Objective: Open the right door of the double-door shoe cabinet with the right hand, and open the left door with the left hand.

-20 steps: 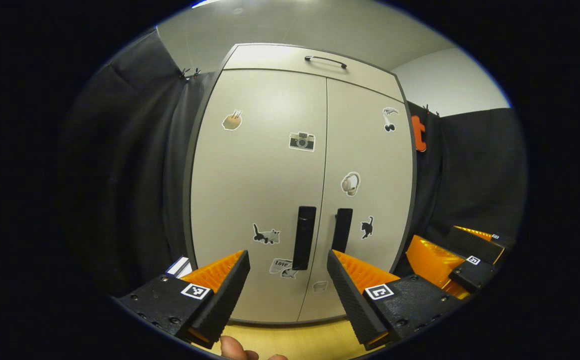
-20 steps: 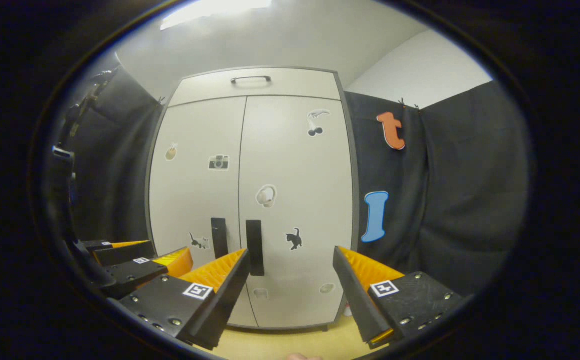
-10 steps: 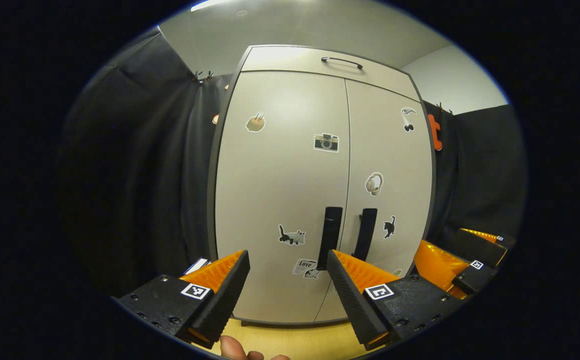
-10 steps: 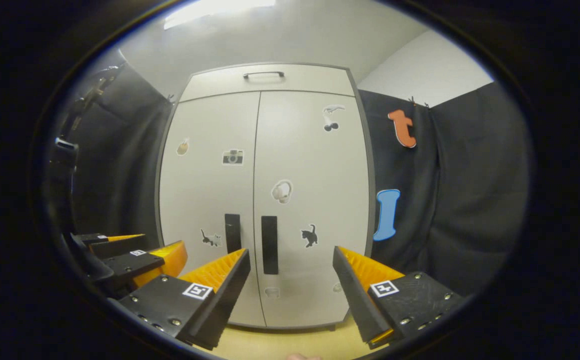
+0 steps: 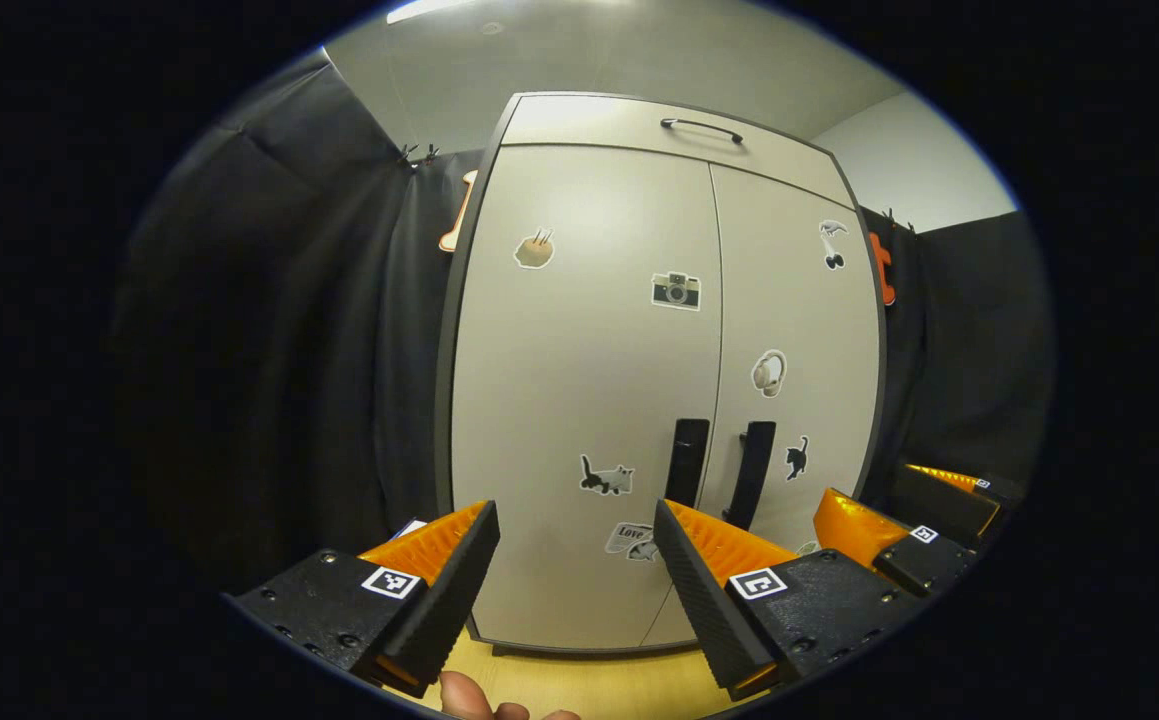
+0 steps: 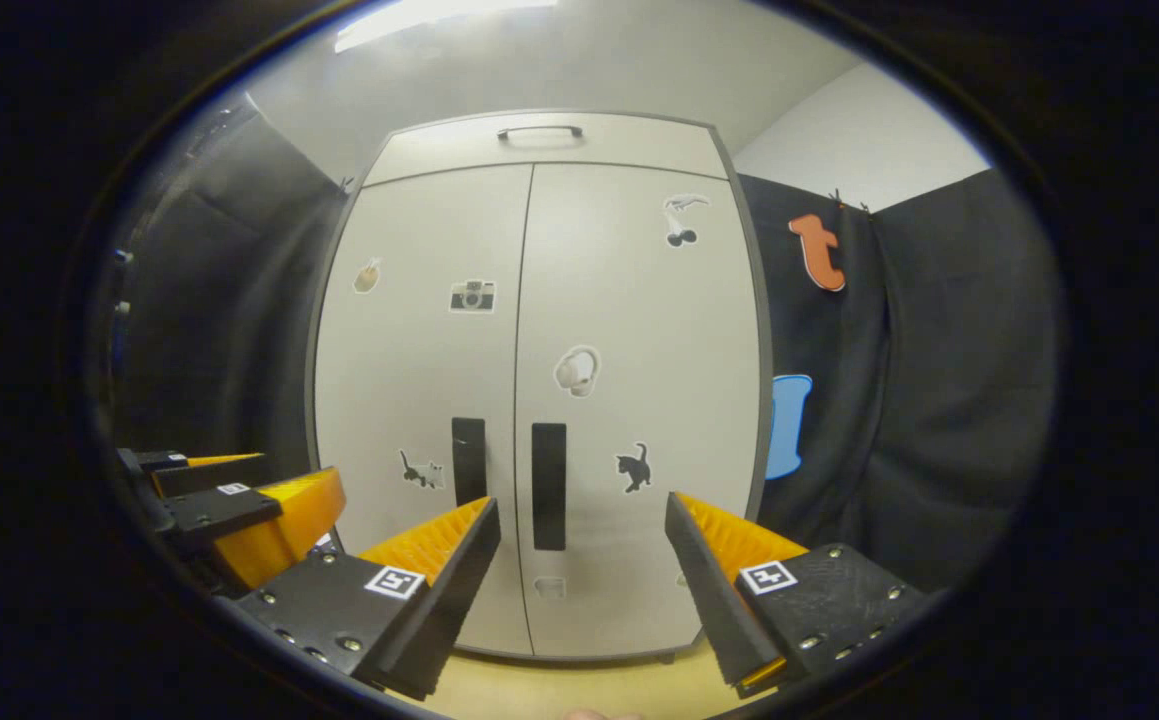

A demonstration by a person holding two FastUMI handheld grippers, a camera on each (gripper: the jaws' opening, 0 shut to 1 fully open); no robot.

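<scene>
A pale grey shoe cabinet with two closed doors stands ahead. Its left door (image 5: 579, 380) (image 6: 419, 380) and right door (image 5: 799, 340) (image 6: 639, 380) carry small stickers. Each door has a black vertical handle beside the middle seam: the left handle (image 5: 687, 462) (image 6: 469, 462) and the right handle (image 5: 751, 474) (image 6: 549, 485). My left gripper (image 5: 576, 560) is open, short of the left door, with its right finger below the handles. My right gripper (image 6: 582, 560) is open, and the right handle shows just above the gap between its fingers. Each view also shows the other gripper off to one side (image 5: 899, 530) (image 6: 239, 510).
A drawer front with a dark bar handle (image 5: 701, 128) (image 6: 539, 131) tops the cabinet. Black cloth walls (image 5: 279, 330) (image 6: 919, 380) flank it on both sides. A light wooden floor (image 5: 599, 685) (image 6: 559, 685) runs below the doors. A fingertip (image 5: 464, 695) shows at the bottom edge.
The cabinet has slid right in the left gripper view as that gripper swung left. In the right gripper view the cabinet has grown and moved towards the centre. Both grippers stay open.
</scene>
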